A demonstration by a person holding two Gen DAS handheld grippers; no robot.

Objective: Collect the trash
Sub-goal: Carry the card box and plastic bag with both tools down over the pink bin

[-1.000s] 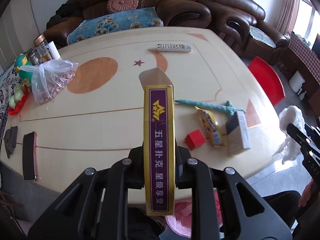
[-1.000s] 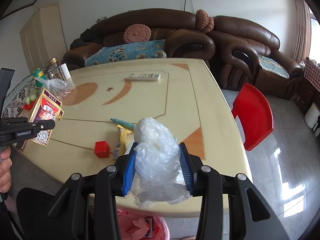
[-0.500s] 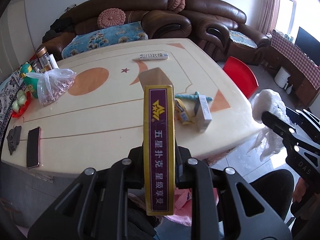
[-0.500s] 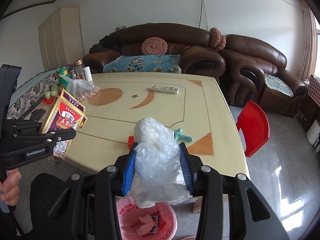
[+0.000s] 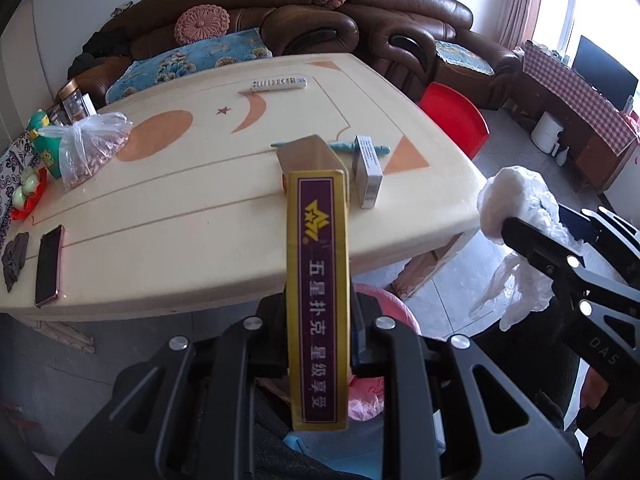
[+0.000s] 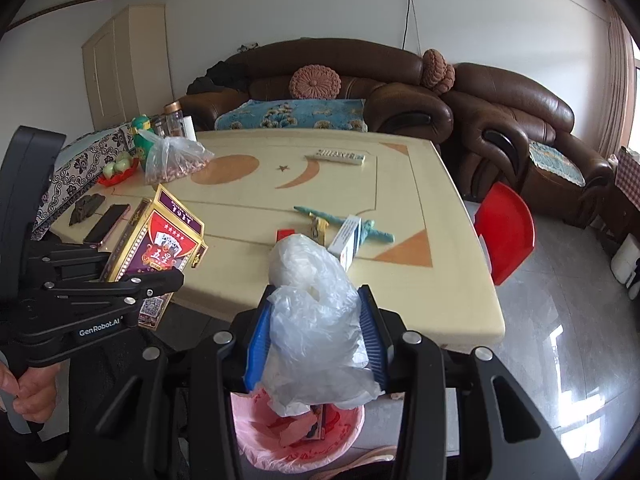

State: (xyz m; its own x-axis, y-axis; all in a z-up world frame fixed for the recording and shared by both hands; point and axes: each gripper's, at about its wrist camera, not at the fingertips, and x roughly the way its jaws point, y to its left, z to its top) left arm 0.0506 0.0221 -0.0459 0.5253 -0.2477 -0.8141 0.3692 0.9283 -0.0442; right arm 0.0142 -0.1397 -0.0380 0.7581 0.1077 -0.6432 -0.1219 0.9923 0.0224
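Note:
My left gripper [image 5: 320, 336] is shut on a gold and purple playing-card box [image 5: 318, 280], held upright in front of the table's near edge; the box also shows in the right wrist view [image 6: 160, 248]. My right gripper [image 6: 316, 344] is shut on a crumpled clear plastic bag [image 6: 316, 320], held above a pink-lined trash bin [image 6: 296, 440] on the floor that holds scraps. In the left wrist view the bag [image 5: 516, 216] is at the right and the bin [image 5: 380, 308] is mostly hidden behind the box. A cigarette pack [image 6: 346, 240], a red block [image 6: 285, 234], a snack wrapper [image 6: 318, 226] and a teal stick [image 6: 348, 224] lie on the table.
The cream table [image 6: 400, 200] also carries a remote [image 6: 335, 156], a bag of nuts [image 6: 172, 160], a phone [image 6: 106, 224], bottles and a fruit dish at the left. A red stool [image 6: 506, 232] stands at the table's right. Brown sofas line the back wall.
Both grippers have pulled back from the table and lowered, each still holding its item. The bag now hangs over the pink bin, which shows more fully.

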